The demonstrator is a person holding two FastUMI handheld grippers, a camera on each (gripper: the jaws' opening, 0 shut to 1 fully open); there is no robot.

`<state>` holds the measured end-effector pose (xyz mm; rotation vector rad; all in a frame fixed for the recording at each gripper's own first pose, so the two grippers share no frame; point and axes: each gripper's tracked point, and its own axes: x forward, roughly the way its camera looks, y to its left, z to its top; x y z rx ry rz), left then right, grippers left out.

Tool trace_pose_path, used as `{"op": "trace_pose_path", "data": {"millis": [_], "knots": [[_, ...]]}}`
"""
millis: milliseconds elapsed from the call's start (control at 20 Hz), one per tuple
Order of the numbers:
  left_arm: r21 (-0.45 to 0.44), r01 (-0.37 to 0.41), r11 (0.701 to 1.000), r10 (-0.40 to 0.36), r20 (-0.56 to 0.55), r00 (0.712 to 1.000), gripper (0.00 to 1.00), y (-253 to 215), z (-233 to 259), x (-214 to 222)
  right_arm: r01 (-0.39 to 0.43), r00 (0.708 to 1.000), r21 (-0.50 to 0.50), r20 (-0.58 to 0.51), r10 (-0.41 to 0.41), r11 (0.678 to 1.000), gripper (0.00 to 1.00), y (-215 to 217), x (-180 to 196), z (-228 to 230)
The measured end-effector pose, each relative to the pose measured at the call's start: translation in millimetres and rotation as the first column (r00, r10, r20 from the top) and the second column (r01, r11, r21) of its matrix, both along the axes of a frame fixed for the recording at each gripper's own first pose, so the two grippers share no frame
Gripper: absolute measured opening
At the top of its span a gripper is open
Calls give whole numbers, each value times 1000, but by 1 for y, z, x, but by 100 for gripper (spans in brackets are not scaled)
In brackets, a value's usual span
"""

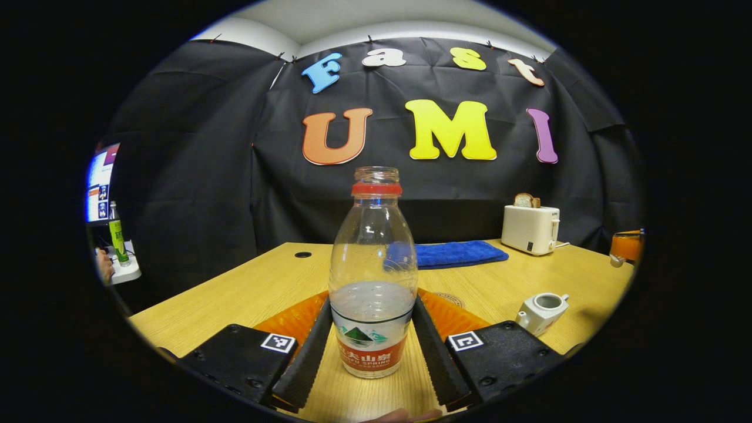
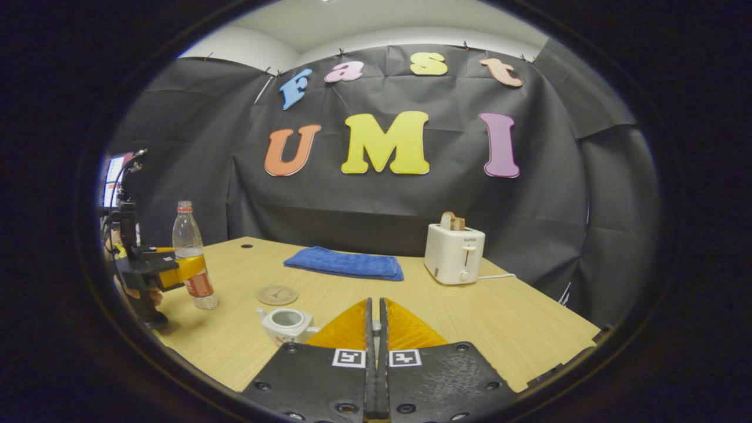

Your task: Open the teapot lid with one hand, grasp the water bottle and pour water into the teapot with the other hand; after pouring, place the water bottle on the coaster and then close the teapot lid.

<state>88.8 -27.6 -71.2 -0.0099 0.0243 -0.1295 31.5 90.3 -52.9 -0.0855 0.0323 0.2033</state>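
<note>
Bottle first, left gripper view: a clear plastic water bottle with a red neck ring and red-and-white label [image 1: 373, 276] stands upright on the pale wood-grain table [image 1: 258, 288], uncapped, roughly a third full. The left gripper [image 1: 372, 338] has its two ribbed fingers against the label band on either side, so it reads as clamped on the bottle's lower body. The bottle's long axis is vertical, running straight up between the fingers. A small white ceramic teapot [image 1: 540, 311] sits to the right and a little further off; its mouth is open, no lid on it. A round tan coaster [image 1: 451, 298] peeks out just behind the right finger, between bottle and teapot. Beyond lie a folded blue terry towel [image 1: 455, 254] and a white two-slot toaster with bread in it [image 1: 530, 228].

Right gripper view: the right gripper [image 2: 374, 329] has its fingers pressed together, nearly no gap. I cannot tell whether the lid is pinched there; nothing visible sticks out. The teapot [image 2: 286, 323] lies just ahead and to the left of it, glazed and smooth, spout pointing left toward the bottle [image 2: 192, 264]. The coaster [image 2: 277, 295] sits flat behind the teapot. The left gripper [image 2: 150, 270] shows at the far left, gripping the bottle.

Judgement: pouring comes next. The left gripper holds the bottle, so the turning relation is teapot to the bottle's right, mouth facing up; the bottle must travel right and tip its neck over that opening.
</note>
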Motion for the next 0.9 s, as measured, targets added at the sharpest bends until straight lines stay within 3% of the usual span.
{"op": "trace_pose_path", "data": {"millis": [200,400,700,900], "knots": [[61,7,998,-5,-21,1000,78,-11,4,-13,-21,1000,-9,-4,21,1000,0,3,-4,0],[245,0,970,-5,20,1000,78,-24,18,-21,-18,1000,-37,0,18,999,0,1,-5,1],[491,-9,871,-1,21,1000,78,-41,13,-23,-20,1000,-45,1,20,999,0,0,-5,1],[635,-4,772,8,-4,1000,77,-42,4,-24,9,1000,-36,-1,-9,999,0,-10,0,0]]}}
